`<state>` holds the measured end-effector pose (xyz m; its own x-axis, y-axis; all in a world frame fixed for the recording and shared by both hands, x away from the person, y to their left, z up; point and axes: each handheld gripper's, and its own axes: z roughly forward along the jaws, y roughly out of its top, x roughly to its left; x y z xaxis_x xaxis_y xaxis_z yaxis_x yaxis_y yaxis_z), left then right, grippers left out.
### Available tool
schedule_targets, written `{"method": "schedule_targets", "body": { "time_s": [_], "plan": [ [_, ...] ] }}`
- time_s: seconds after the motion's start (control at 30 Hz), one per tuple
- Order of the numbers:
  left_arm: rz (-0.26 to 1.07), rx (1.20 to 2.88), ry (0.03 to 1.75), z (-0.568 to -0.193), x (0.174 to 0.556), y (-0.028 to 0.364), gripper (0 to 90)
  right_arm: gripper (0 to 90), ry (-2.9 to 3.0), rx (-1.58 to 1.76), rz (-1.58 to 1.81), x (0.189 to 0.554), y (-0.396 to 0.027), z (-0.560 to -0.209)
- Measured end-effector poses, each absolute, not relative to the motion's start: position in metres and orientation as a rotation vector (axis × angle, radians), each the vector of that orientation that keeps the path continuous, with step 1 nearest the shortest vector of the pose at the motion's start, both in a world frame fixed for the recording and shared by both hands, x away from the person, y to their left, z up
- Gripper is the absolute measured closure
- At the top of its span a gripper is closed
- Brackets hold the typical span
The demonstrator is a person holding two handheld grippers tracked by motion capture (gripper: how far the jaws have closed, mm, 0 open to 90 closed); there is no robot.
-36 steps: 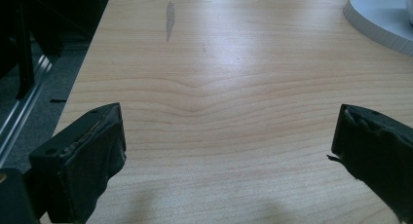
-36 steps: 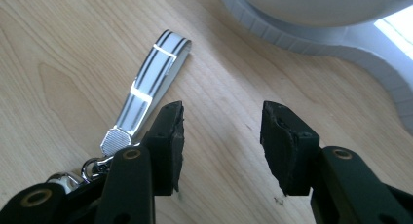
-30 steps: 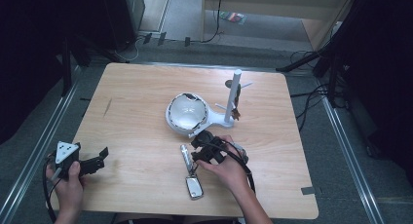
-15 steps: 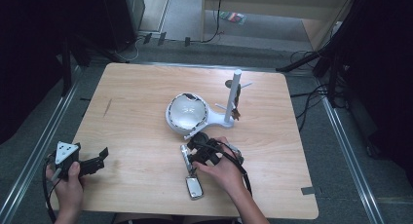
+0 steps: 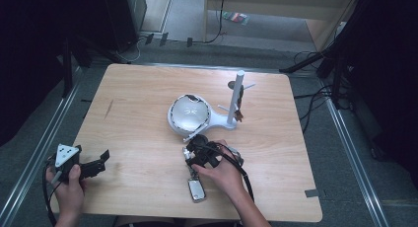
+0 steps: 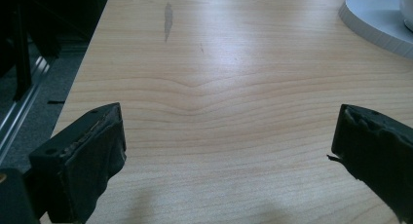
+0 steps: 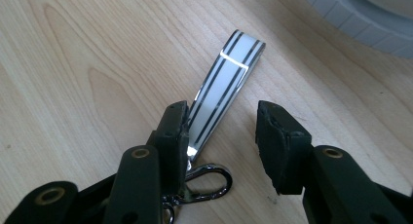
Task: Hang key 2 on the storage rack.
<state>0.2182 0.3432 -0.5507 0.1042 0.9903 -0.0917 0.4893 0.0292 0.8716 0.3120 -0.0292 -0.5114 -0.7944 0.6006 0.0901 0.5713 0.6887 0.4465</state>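
Between the two black jaws of the right gripper (image 7: 221, 136) lies a keychain strap (image 7: 225, 83), a white band with thin black stripes, flat on the wooden table (image 7: 73, 78) and running away from the claw toward the far right. Its near end sits against the inner face of the left jaw, while a clear gap separates it from the right jaw, so the pads do not clamp it; the jaws stand partly apart and have just been closing. Just below that near end, a shiny metal clasp (image 7: 207, 182) lies on the wood under the left jaw. From above, the right gripper (image 5: 197, 155) is near the middle of the table, with a silver key fob (image 5: 196, 189) on the near side of it, beside the person's right hand (image 5: 222, 170). Just beyond the gripper stands a white round dish (image 5: 189, 114) joined to a white upright post (image 5: 237, 96) with pegs. Well to the left, near the table's near left edge, the left gripper (image 5: 93, 165) rests with its jaws wide apart over bare wood.
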Motion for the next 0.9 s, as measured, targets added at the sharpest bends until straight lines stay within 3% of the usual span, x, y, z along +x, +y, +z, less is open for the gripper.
{"method": "schedule_targets", "body": {
  "time_s": [0.77,0.9],
  "plan": [
    [0.782,1.581,1.493,-0.5508,0.2182,0.3428,0.0,69.1,2.878,0.974,0.735,0.3111,-0.0232,-0.5184],
    [0.778,1.580,1.493,-0.5507,0.2180,0.3432,0.0,65.6,2.867,0.982,0.729,0.3112,-0.0236,-0.5169]
  ]
}}
